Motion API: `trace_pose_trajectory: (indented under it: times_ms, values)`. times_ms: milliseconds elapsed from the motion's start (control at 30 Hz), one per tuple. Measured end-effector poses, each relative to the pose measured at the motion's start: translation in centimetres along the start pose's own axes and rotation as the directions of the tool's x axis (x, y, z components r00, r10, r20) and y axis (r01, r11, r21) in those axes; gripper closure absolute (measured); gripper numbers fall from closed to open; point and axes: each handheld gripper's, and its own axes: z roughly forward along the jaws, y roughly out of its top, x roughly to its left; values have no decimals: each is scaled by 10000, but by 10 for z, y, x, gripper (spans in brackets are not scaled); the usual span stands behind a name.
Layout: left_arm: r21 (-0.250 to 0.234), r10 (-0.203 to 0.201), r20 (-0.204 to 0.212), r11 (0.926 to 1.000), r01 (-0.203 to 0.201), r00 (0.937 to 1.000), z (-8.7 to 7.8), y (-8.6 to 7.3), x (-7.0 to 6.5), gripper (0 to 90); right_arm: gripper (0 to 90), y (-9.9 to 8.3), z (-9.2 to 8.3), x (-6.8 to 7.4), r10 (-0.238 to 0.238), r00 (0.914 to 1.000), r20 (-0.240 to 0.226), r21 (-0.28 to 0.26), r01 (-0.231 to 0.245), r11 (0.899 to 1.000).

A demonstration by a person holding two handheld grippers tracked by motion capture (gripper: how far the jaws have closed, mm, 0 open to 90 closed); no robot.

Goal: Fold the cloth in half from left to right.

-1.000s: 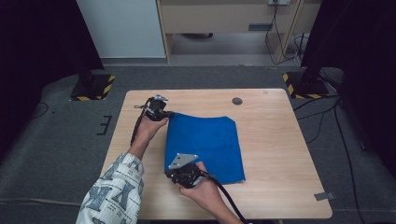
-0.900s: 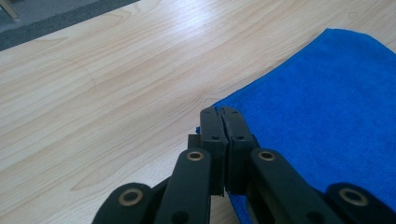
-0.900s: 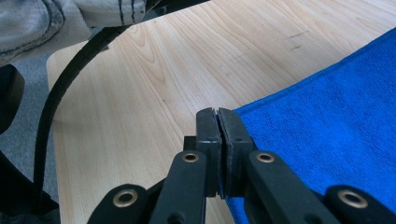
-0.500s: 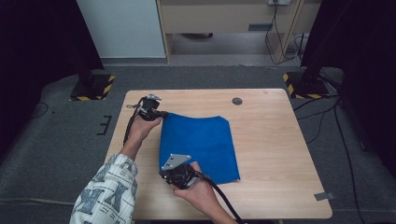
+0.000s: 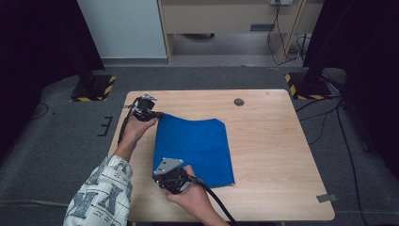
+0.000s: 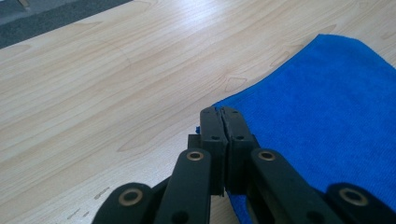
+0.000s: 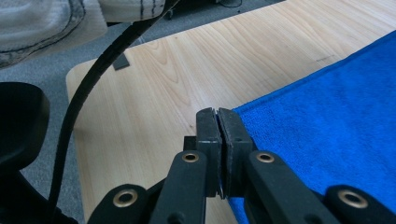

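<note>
I'm gripping a blue cloth (image 5: 195,148), soft microfibre w/ a fine matt nap, on a table (image 5: 277,155) of pale wood-grain laminate, smooth, showing a slight sheen. My left gripper (image 6: 223,114) & right gripper (image 7: 217,114) are looking like matt black plastic, brass-coloured rivets at the pivots. My sleeve (image 5: 101,195) is showing as printed woven fabric. Floor (image 5: 56,150) round the table is reading as grey, rough carpet.
</note>
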Motion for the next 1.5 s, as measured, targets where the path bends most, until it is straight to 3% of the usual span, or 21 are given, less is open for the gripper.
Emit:
trace_pose_trajectory:
  times_ms: [433,633,1000,1267,1500]
  values:
    - [-73,135,-84,9999,-136,9999,-14,3,8,883,882,16,12,14,27,10000,-82,-331,-30,9994]
    - [-62,89,-88,9999,-89,9999,-17,5,11,883,882,20,15,10,239,9997,-7,-526,-239,9983]
    - [271,106,-62,9996,-104,9999,10,16,-11,881,882,-4,-2,-11,1078,9941,118,-782,-1066,9912]
    - [239,130,19,9996,-130,9999,28,24,-27,882,883,-27,-18,-24,1348,9903,347,-787,-1317,9882]
    - [149,247,318,9996,-252,9992,38,33,-48,882,883,-47,-29,-25,1285,9897,631,-489,-1256,9909]
